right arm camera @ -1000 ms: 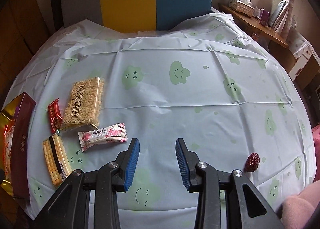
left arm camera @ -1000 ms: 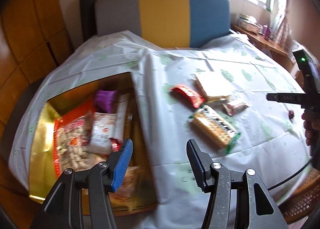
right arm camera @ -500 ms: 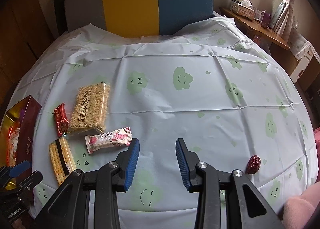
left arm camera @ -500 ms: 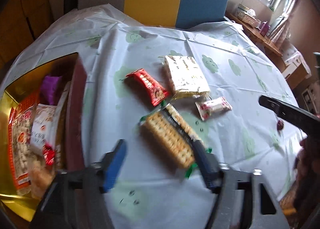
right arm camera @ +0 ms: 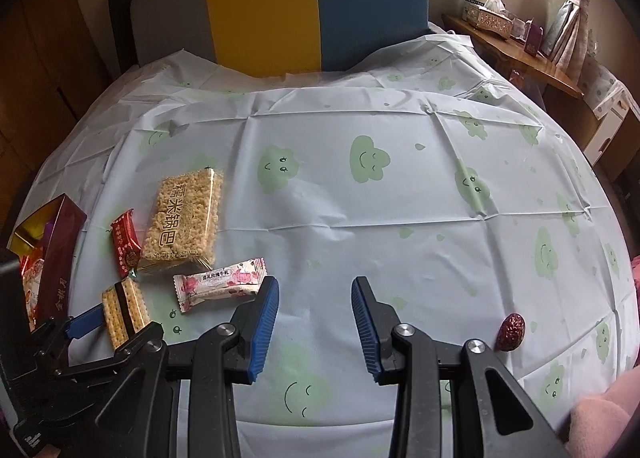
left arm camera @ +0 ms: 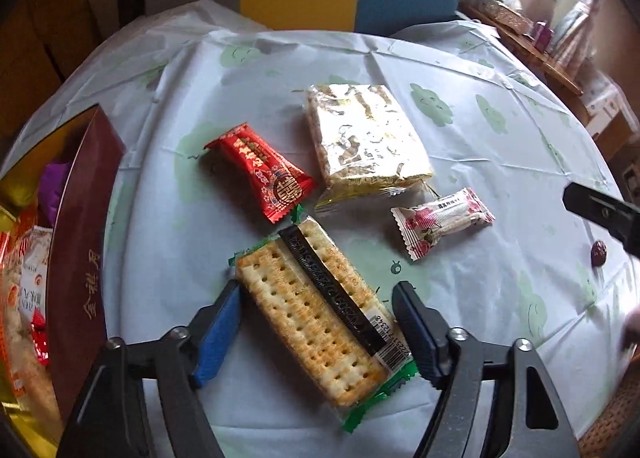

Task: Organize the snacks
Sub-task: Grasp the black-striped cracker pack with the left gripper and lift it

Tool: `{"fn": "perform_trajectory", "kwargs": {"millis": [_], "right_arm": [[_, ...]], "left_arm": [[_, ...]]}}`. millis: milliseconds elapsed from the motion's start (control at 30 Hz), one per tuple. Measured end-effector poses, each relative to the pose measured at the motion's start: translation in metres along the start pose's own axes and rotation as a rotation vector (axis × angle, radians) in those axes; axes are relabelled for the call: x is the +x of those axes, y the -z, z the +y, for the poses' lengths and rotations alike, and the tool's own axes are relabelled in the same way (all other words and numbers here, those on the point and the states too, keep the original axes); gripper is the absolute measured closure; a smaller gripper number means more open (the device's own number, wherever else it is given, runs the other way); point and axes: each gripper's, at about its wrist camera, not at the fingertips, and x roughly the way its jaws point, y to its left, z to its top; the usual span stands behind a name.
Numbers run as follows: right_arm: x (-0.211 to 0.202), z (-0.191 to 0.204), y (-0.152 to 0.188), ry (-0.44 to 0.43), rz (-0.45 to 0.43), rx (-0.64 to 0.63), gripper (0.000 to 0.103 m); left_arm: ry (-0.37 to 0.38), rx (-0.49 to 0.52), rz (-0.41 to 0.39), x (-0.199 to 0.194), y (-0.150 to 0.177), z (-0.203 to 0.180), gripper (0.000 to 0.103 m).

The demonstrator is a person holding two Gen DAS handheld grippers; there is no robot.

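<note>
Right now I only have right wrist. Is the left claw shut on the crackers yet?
Observer: No. The left claw is open, with one finger on each long side of the cracker pack, not closed on it.
Operator: Anything lying over the pack?
Observer: Nothing lies on top. The red packet ends right at the pack's far green seal; I can't tell whether they touch. The barcode end nearest the claw is free.

A home dining room: a round table under a smiley-cloud tablecloth, an upholstered chair at its far edge, a curtained window, and a tissue box on a wooden sideboard.
</note>
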Motion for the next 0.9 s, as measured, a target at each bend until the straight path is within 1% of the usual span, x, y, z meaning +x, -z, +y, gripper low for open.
{"fn": "perform_trajectory", "kwargs": {"millis": [133,233,333,400,467,633,900], "right_arm": [[0.001,-0.001,-0.001,0.011,-0.002,-0.001,0.065],[0.003,-0.001,0.000,0.018,0.005,-0.006,0.065],[0.003,0.001,0.001,0.022,0.010,-0.018,0.065],[0.005,0.001,0.001,0.025,0.018,-0.019,0.065],[0.006,0.000,0.002,0.029,0.026,-0.016,0.065],[0.007,0.001,0.003,0.031,0.031,-0.018,0.065],[0.012,0.000,0.005,0.040,0.050,-0.013,0.065]], "left_arm": [[0.050,0.070,-0.015,-0.010,0.011,0.001,0.048],[0.094,0.153,-0.024,-0.021,0.030,0.003,0.050],[0.092,0.206,-0.055,-0.029,0.048,0.004,0.050],[0.096,0.209,-0.055,-0.029,0.057,0.008,0.048],[0.092,0.230,-0.078,-0.029,0.063,0.008,0.047],[0.083,0.228,-0.096,-0.031,0.066,0.005,0.049],[0.062,0.236,-0.174,-0.034,0.081,0.004,0.049]]}}
